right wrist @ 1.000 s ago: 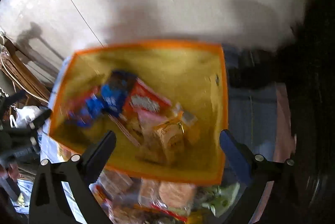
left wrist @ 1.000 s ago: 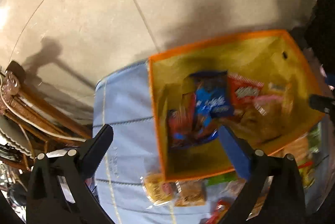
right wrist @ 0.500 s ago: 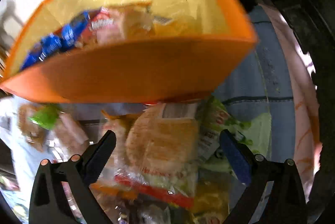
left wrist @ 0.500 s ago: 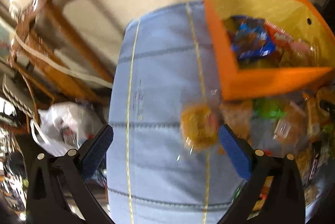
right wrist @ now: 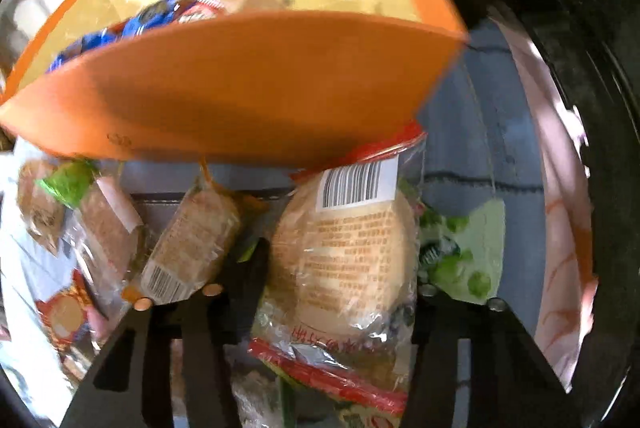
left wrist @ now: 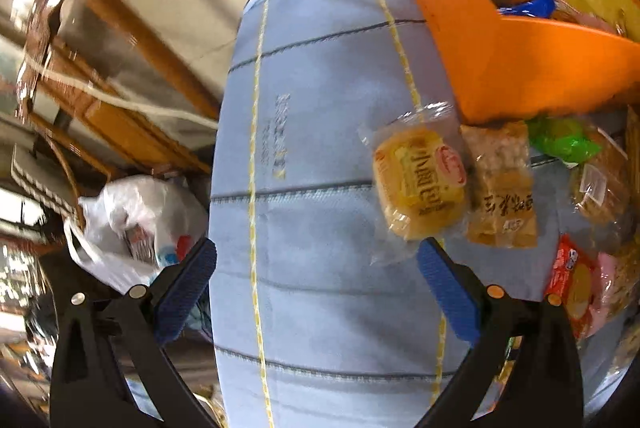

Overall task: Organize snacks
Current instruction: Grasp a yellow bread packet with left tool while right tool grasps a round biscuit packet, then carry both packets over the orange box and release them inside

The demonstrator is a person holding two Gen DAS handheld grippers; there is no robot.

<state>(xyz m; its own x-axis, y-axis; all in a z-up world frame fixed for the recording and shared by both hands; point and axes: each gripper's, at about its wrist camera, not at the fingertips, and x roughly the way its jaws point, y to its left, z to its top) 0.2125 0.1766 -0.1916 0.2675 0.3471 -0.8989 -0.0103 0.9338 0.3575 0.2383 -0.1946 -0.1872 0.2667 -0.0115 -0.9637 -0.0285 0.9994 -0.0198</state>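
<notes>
While I look along both sets of fingers, the biggest thing before me is the blue cloth (left wrist: pixel 320 188) with its yellow and dark stripes, spread over the table; on it, at the far side, stands the orange bin (left wrist: pixel 512 68), yellow inside, with blue and red packets showing over its near wall; from my right camera that same wall (right wrist: pixel 248 88) fills the upper middle of the view. Off the cloth's left edge I see a wooden chair (left wrist: pixel 100 76) and, nearer, a white plastic bag (left wrist: pixel 132 224). Just in front of the bin lies the loose heap of snacks; my right gripper (right wrist: pixel 340 268) is clenched on the largest, a round bun (right wrist: pixel 348 268) in clear wrap with a barcode label and a red strip, its top reaching the bin's wall; whether it is lifted off the cloth I cannot tell. Beside it lie a brown cake (right wrist: pixel 192 248) to the left and a green packet (right wrist: pixel 464 256) to the right. My left gripper (left wrist: pixel 316 288) hangs released over bare cloth, jaws wide apart, nothing between them; its right finger sits just beside a yellow cake (left wrist: pixel 420 184), which touches a brown bar (left wrist: pixel 500 188); further right lies a small red packet (left wrist: pixel 572 292).
</notes>
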